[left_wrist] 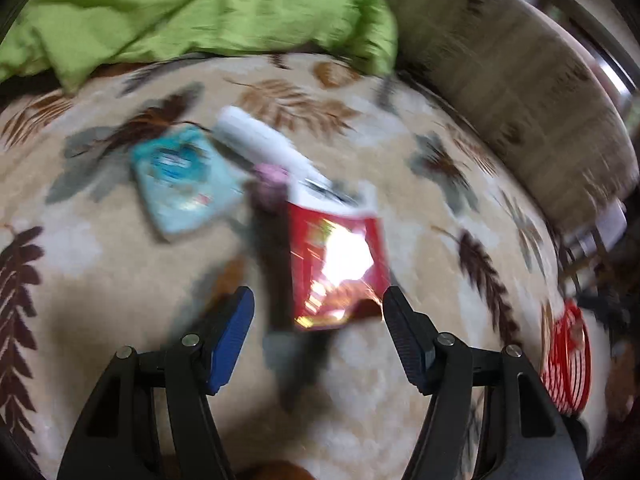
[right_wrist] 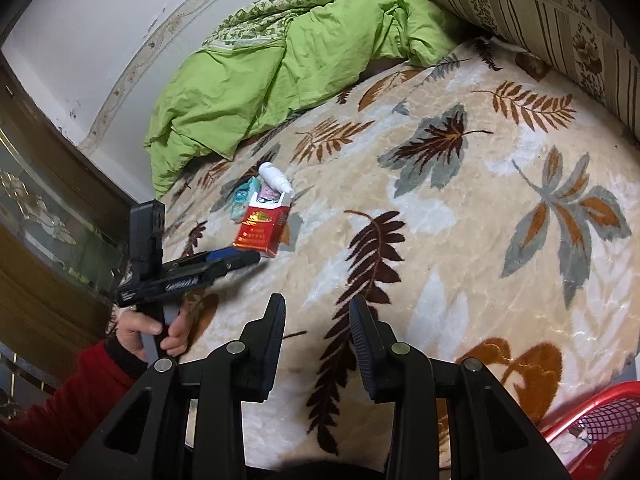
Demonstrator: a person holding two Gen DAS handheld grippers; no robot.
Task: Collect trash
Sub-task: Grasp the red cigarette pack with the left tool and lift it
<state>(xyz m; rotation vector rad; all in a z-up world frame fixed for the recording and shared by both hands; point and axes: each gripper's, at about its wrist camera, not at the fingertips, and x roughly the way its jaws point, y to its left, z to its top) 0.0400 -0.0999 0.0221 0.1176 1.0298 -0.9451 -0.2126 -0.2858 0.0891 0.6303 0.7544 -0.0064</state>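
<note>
The bed (right_wrist: 460,208), under a leaf-print blanket with a green quilt (right_wrist: 280,64) bunched at its far end, carries a small cluster of trash: a red cigarette pack (left_wrist: 336,264) with its lid flipped up, a pale blue packet (left_wrist: 180,184) beside it, a white bottle (left_wrist: 260,144) lying behind both, and something small and pink (left_wrist: 272,176) between them. A red mesh basket (right_wrist: 596,420) sits at the bed's near edge, probably where the trash goes. The left hand-held gripper (left_wrist: 320,312) hovers over the pack's near end, jaws apart and holding nothing. For a clean pick it should come down square, 1 pad on each long side of the pack, and close below the loose lid so it neither crushes it nor drags the packet along. The right hand-held gripper (right_wrist: 318,324) hangs over bare blanket, jaws parted and empty. The left view is smeared by blur, so the pink item and all printing are unreadable, and the basket is cut off in both views.
</note>
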